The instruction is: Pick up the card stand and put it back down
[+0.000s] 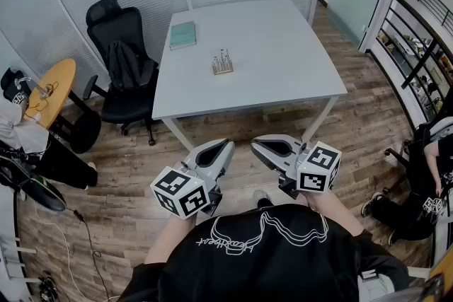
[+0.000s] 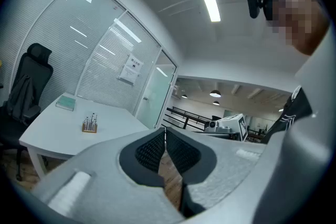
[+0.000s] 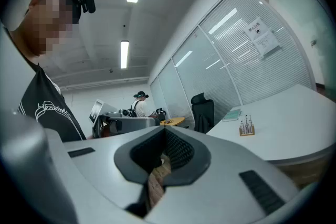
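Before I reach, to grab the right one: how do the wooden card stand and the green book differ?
The small wooden card stand sticks up with thin prongs; the flat green book lies low. The stand sits mid-table, the book near the far-left corner. Both rest on the white table.

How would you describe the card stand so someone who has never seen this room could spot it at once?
Find the large white table beside the black office chair. Near its middle sits the card stand, a small wooden block bristling with thin upright metal prongs. Its only neighbour, a teal book, lies flat nearer the chair.
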`<control>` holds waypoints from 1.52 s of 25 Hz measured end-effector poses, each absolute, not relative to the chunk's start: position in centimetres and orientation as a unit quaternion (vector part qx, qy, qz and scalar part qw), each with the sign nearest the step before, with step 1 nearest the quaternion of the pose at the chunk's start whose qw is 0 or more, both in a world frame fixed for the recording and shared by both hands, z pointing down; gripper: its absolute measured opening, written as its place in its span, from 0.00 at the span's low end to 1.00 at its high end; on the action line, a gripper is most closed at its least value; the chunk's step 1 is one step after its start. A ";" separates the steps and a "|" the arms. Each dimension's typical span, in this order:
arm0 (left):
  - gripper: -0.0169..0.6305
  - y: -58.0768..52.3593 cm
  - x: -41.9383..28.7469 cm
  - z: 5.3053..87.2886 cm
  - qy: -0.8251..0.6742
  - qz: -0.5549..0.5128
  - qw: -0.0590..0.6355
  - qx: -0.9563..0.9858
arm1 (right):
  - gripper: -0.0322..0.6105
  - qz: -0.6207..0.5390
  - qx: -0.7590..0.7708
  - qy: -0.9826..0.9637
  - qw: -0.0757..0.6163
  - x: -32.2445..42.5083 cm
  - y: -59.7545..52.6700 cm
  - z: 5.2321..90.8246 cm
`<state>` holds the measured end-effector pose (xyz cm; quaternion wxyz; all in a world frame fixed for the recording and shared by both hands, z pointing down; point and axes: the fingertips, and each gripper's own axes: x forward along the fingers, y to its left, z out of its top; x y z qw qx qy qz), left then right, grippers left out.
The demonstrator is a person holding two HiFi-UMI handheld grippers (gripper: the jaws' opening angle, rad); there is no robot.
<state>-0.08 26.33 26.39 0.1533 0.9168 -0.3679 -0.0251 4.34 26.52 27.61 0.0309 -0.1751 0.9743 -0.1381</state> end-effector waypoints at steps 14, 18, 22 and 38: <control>0.05 22.4 0.8 27.7 -0.369 -0.015 0.168 0.914 | 0.06 -0.157 -0.183 0.970 0.036 5.4 22.0 28.4; 0.05 19.8 1.5 28.5 -0.373 -0.011 0.175 0.911 | 0.06 -0.167 -0.181 0.968 0.042 6.3 19.1 28.8; 0.05 16.3 2.3 29.3 -0.379 -0.008 0.186 0.906 | 0.06 -0.176 -0.173 0.968 0.037 7.0 15.7 29.7; 0.05 5.6 5.0 28.0 -0.422 -0.011 0.172 0.890 | 0.06 -0.164 -0.138 0.976 0.034 10.2 3.8 27.9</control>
